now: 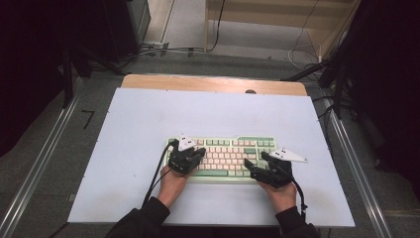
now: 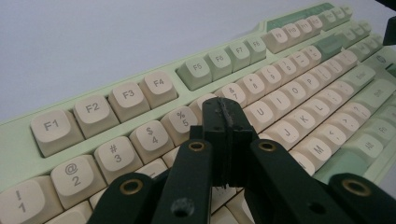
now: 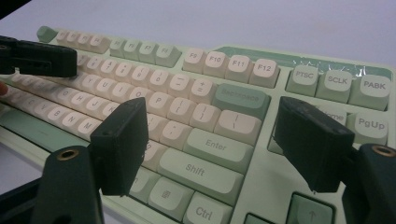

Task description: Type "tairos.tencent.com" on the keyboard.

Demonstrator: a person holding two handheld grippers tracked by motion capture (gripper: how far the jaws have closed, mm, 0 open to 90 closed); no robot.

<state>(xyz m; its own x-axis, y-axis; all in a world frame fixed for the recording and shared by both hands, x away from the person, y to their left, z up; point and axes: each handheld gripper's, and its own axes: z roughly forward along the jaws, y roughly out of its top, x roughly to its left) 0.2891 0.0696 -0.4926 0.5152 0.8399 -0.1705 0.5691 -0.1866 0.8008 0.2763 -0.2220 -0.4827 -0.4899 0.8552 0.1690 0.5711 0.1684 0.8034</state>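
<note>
A mint-green keyboard (image 1: 223,156) with cream keys lies on the white table top (image 1: 148,114), near the front. My left gripper (image 1: 199,151) rests over the keyboard's left half. Its jaws are shut with nothing between them, and the tip (image 2: 224,112) hovers just above the keys near the 6 and 7 of the keyboard (image 2: 299,88). My right gripper (image 1: 258,159) is at the keyboard's right end. It stands open, its two black pads wide apart over the Enter and Shift keys (image 3: 217,140) of the keyboard (image 3: 243,65). The left gripper (image 3: 42,58) also appears far off at upper left.
The white top lies on a wooden desk (image 1: 213,82) whose far edge shows behind it. Metal rails (image 1: 44,158) run along the floor on both sides. Cables (image 1: 163,49) and dark stands sit beyond the desk.
</note>
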